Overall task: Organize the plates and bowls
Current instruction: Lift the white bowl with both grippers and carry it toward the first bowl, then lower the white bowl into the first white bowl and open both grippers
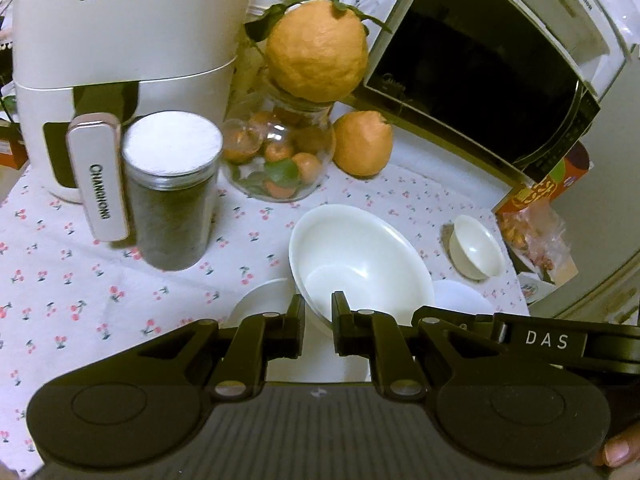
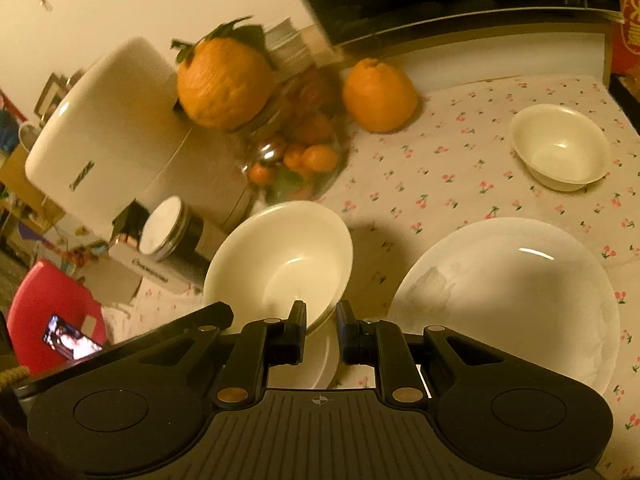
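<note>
A large white bowl (image 1: 360, 256) is tilted and held above the table by its near rim, between the jaws of my left gripper (image 1: 318, 328). My right gripper (image 2: 322, 334) is closed on the rim of the same bowl (image 2: 280, 256). Under the bowl lies a small white plate (image 1: 260, 300), also seen in the right wrist view (image 2: 316, 360). A large white plate (image 2: 508, 296) lies to the right, partly visible in the left wrist view (image 1: 460, 296). A small white bowl (image 1: 476, 246) stands further right, also seen in the right wrist view (image 2: 560, 148).
On the cherry-print tablecloth (image 1: 80, 280) stand a white air fryer (image 1: 120, 60), a dark jar with a white lid (image 1: 172, 188), a glass jar of small oranges (image 1: 280, 152) with a big orange (image 1: 318, 52) on top, another orange (image 1: 362, 144) and a microwave (image 1: 480, 80).
</note>
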The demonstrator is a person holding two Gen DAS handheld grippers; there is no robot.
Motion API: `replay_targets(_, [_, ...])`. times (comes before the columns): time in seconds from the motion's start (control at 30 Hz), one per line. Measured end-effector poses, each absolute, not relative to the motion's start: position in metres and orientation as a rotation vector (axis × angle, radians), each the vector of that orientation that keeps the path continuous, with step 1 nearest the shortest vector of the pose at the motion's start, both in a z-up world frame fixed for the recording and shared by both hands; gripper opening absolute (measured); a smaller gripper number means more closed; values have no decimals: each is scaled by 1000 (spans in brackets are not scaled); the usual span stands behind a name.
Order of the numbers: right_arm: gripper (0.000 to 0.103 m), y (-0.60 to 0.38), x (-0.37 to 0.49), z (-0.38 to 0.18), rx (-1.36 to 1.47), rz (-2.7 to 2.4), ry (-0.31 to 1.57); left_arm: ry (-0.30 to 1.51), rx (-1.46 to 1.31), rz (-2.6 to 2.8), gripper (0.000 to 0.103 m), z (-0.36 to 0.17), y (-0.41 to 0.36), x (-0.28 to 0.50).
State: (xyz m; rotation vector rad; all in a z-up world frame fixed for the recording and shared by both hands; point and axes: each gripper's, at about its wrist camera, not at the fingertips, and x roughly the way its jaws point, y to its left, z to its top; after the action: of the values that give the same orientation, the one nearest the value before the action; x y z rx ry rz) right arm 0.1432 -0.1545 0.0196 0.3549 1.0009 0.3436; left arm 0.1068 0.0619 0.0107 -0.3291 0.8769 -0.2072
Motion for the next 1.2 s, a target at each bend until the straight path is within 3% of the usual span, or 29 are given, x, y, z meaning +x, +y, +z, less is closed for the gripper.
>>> replay_targets(1.2, [17,-117,125,-14,234,403,1138,1058,-144,-187,18,-14,70,98])
